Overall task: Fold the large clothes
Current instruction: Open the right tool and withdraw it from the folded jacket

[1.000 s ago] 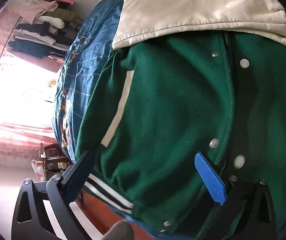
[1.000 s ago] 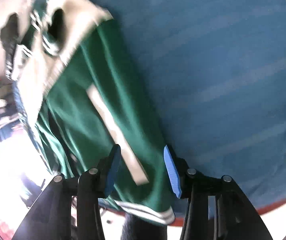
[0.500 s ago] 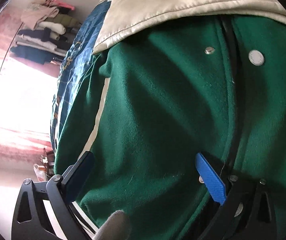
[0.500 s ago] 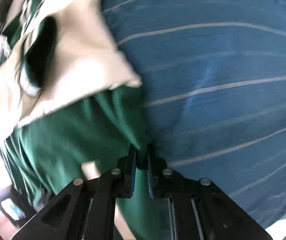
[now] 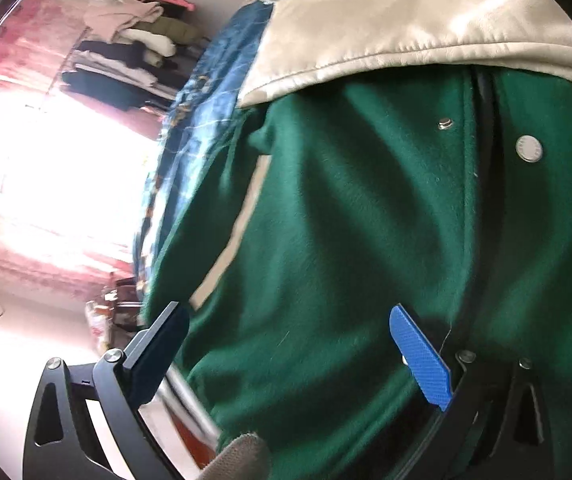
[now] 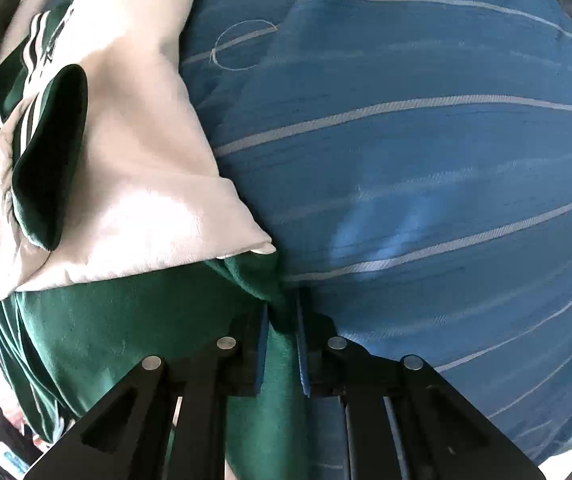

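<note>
Here, your right gripper pinches the side edge of the green varsity jacket, which lies spread on the blue striped bedspread, while your left gripper hovers over its front, fingers spread wide.

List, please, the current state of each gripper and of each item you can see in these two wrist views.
Left gripper: open, fingers apart over the jacket front, gripping nothing.
Right gripper: shut on a fold of green fabric at the jacket's edge.
Green jacket: lying on the bed, front unsnapped.
Cream sleeve: folded across the jacket body.
Blue striped bedspread: spread under the jacket.
Clothes pile: stacked in the background.
</note>
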